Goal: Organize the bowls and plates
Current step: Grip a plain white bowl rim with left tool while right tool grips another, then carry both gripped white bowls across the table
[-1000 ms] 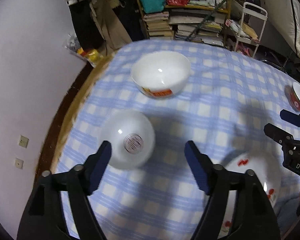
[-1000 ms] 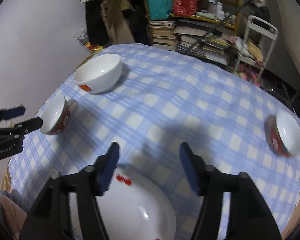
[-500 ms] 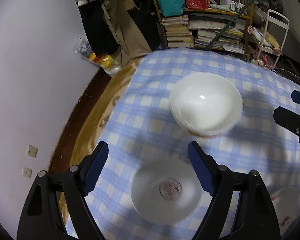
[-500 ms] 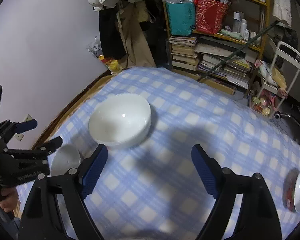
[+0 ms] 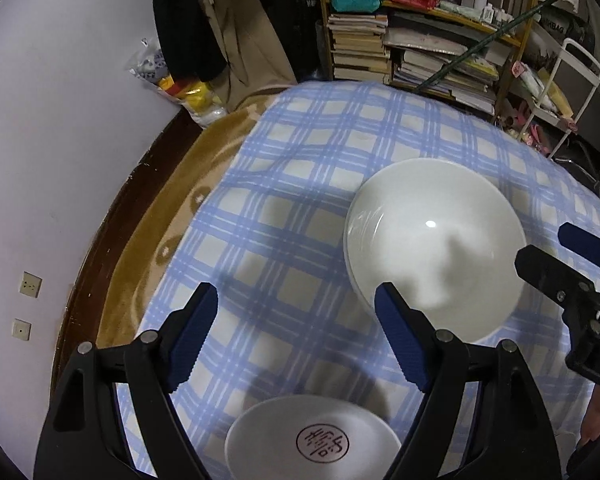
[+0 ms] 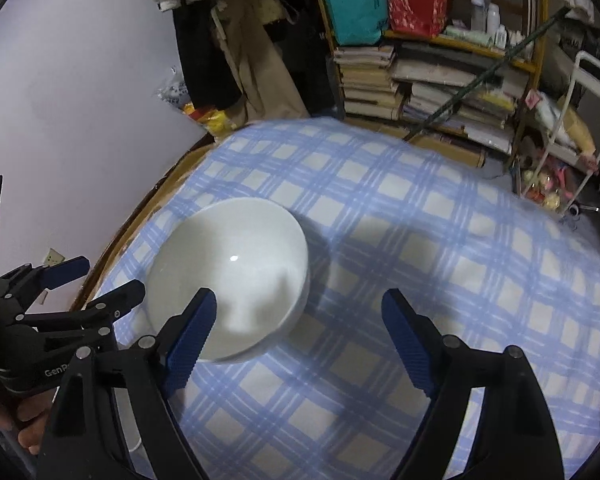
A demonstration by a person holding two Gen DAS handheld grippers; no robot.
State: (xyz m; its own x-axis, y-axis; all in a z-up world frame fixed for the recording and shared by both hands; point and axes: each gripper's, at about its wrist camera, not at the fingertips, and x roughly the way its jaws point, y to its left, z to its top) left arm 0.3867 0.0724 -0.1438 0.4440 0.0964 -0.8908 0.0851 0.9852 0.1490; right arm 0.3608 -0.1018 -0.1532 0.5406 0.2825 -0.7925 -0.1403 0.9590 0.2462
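A large bowl (image 5: 434, 248) stands upright on the checked cloth (image 5: 300, 184) near the table's far left corner. A small bowl (image 5: 312, 438) sits closer, by the left edge. The left gripper (image 5: 296, 336) hangs above the cloth, jaws spread and empty. The right gripper (image 6: 300, 336), jaws having just narrowed slightly, is released too, its left finger over the large bowl's rim.

White large bowl (image 5: 432, 248); blue-and-white checked tablecloth (image 5: 300, 184); small bowl (image 5: 312, 440) bears a red seal.
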